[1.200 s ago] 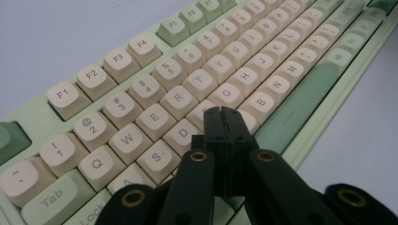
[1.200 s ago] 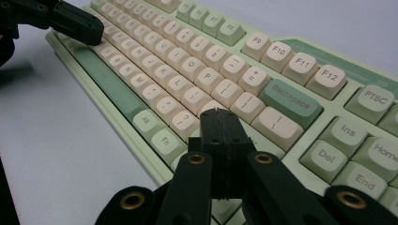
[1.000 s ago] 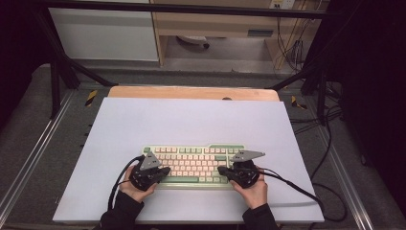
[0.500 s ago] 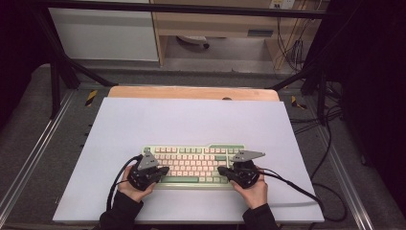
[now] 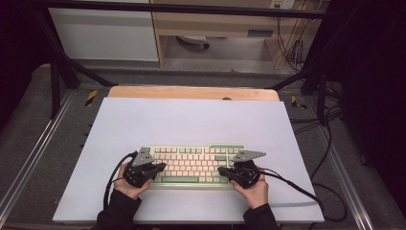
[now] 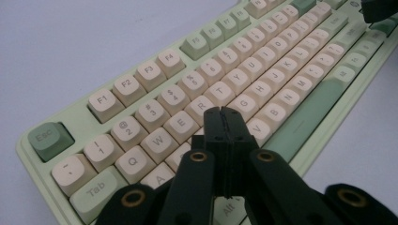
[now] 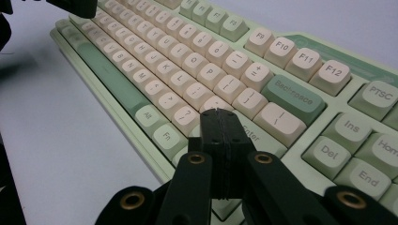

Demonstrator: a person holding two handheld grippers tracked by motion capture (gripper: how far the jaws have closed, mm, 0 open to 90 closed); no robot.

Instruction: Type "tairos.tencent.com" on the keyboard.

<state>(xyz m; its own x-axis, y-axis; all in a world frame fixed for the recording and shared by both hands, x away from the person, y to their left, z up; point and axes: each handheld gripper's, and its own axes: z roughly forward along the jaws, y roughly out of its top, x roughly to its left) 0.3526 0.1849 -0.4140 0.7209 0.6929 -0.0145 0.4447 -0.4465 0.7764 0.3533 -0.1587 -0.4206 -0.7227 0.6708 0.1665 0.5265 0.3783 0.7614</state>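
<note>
A pale lilac-white surface is seen from above, backed by a wooden edge and a dim room with cabinets and cables beyond. A pale green keyboard with cream and green keys lies on the near half of the surface, its long side running left to right.

The left gripper is held over the left end of the keyboard, and the right gripper over the right end; each is gripped by a hand with a dark sleeve coming in from the bottom edge. In the left gripper view its fingers are pressed together with nothing between them, tips over the keys around F and G. In the right gripper view the fingers are likewise closed on nothing, tips near the Enter key.

Compared with the earlier frames, little is changed: the keyboard is found in the same place, the right gripper has stayed where it was, and the left gripper appears shifted only slightly inward along the keyboard's left end. Both pairs of fingers have remained together throughout.
</note>
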